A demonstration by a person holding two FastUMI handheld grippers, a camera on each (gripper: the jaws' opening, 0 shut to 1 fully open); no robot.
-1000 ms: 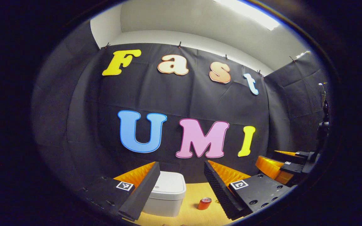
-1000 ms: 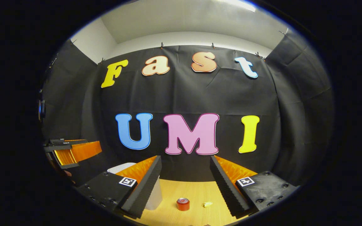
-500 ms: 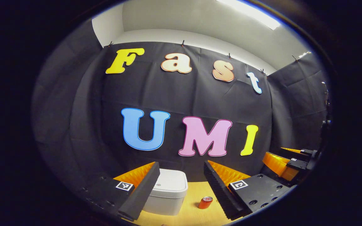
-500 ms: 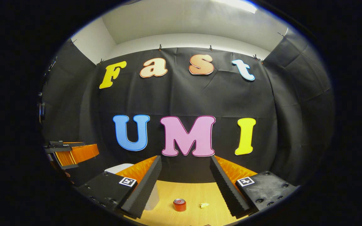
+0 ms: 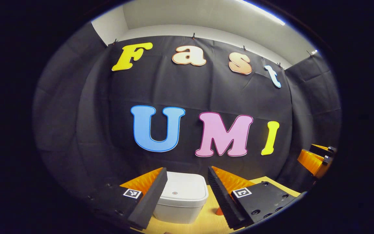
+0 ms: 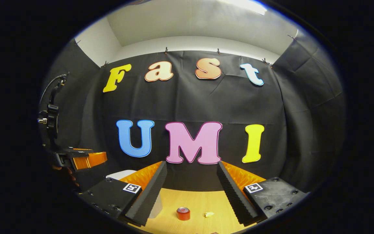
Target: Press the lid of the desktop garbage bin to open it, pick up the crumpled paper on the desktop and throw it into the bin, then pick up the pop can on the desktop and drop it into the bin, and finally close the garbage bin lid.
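The white garbage bin [image 5: 181, 198] stands on the wooden desktop [image 6: 200, 198] with its lid down. My left gripper [image 5: 187, 174] is open, held above the desk and short of the bin, which sits between its fingers in the left gripper view. A sliver of the red pop can [image 5: 218, 212] peeks from behind its right finger. In the right gripper view the pop can [image 6: 183, 213] stands upright, and a small yellowish crumpled paper [image 6: 208, 214] lies just right of it. My right gripper [image 6: 192, 165] is open and empty, well back from both. The bin [image 6: 119, 174] is mostly hidden behind its left finger.
The left gripper [image 6: 84, 159] and a hand [image 6: 67, 177] holding it show at the left edge of the right gripper view. The right gripper [image 5: 317, 159] shows at the far right of the left gripper view. Black cloth walls the desk behind and at both sides.
My left gripper has swung right and tipped down: the bin now sits between its fingers and the can has slid behind its right finger. The right gripper has barely shifted.
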